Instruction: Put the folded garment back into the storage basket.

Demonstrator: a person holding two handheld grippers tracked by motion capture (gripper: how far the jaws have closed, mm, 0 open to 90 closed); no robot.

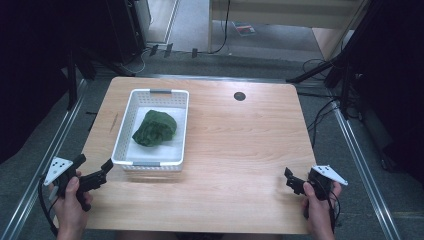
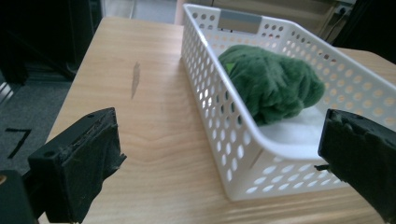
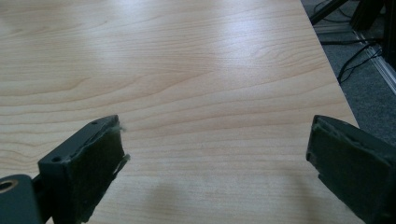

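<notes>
Green cloth (image 1: 154, 128) lying bunched in white basket (image 1: 122, 131), left side of table (image 1: 240, 145). Left claw (image 1: 94, 176) hovering near basket's near corner, gaping wide, empty; right claw (image 1: 296, 183) idling near right, likewise. Cloth looking soft, light; pinching top fold seeming best.

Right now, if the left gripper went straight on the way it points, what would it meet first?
The left gripper, jaws open, points at the near corner of the white basket. It would likely meet that wall first, before the green cloth inside; how far off the wall stands is hard to judge.

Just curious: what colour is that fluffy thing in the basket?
Dark green cloth, clearest in the left gripper view.
</notes>
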